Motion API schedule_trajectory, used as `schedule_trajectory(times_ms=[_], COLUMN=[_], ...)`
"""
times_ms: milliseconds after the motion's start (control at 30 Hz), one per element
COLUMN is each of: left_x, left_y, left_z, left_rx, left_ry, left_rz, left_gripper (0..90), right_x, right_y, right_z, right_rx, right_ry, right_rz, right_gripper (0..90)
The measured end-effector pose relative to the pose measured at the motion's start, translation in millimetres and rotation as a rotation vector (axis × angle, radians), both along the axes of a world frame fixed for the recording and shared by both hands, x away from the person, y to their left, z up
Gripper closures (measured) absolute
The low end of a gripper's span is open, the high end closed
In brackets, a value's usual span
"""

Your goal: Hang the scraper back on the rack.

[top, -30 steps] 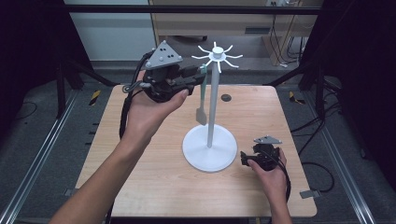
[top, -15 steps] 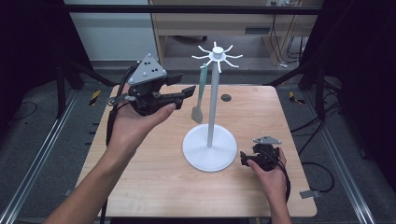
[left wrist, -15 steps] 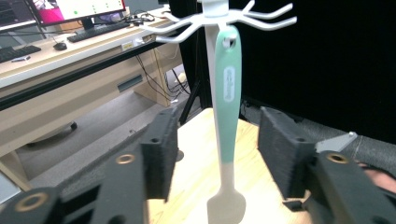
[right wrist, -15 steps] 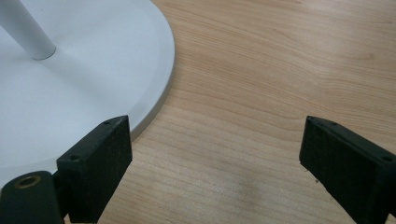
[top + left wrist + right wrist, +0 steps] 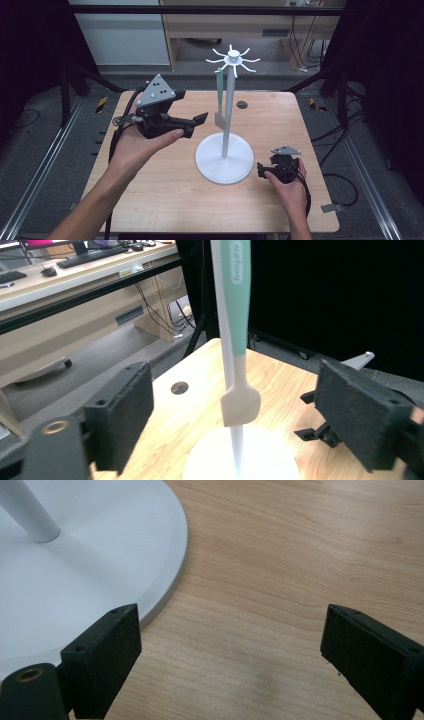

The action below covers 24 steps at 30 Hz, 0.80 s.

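Dim lab with black curtains, a desk behind; pale wooden table (image 5: 165,200) in front. On it a white metal stand with a round base and spoked top (image 5: 227,125), and from one spoke, hanging free: a small spatula with a mint-green handle and cream blade (image 5: 220,100), blade down, beside the pole, clear of the table.

Left gripper (image 5: 197,120) held level, left of the stand, aimed at the spatula. Jaws wide apart, just been opening, nothing between the pads; spatula (image 5: 239,340) seen ahead between them but farther off, untouched. Right gripper (image 5: 272,169) low by the base's right edge, jaws spread (image 5: 230,670), empty, over bare wood next to the base rim (image 5: 170,580).

Judged step: hanging done, release and withdrawal under way. Next, probably: draw the left gripper straight back from the stand without brushing the dangling blade, or set it swinging off its spoke.
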State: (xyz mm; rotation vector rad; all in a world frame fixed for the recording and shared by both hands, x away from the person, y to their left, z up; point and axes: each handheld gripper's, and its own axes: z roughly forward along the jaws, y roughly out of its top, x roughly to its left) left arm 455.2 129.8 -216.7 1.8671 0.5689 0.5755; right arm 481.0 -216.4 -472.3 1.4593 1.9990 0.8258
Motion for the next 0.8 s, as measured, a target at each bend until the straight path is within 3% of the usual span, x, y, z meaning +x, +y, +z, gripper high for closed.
schedule_trajectory(times_ms=[200,800], left_x=[-4.8,-12.6], left_y=[2.3,26.3], left_z=[-15.9,-60.4], left_rx=[0.006,0.01], left_ry=[-0.001,-0.003], left_rz=[-0.013,0.017], left_gripper=[8.0,5.9], right_x=[0.3,-1.1], right_y=[0.1,-0.3], right_z=[-0.4,-0.7], right_rx=[-0.004,-0.006], right_ry=[0.001,0.008], right_rz=[0.005,-0.001], right_gripper=[9.6,9.6])
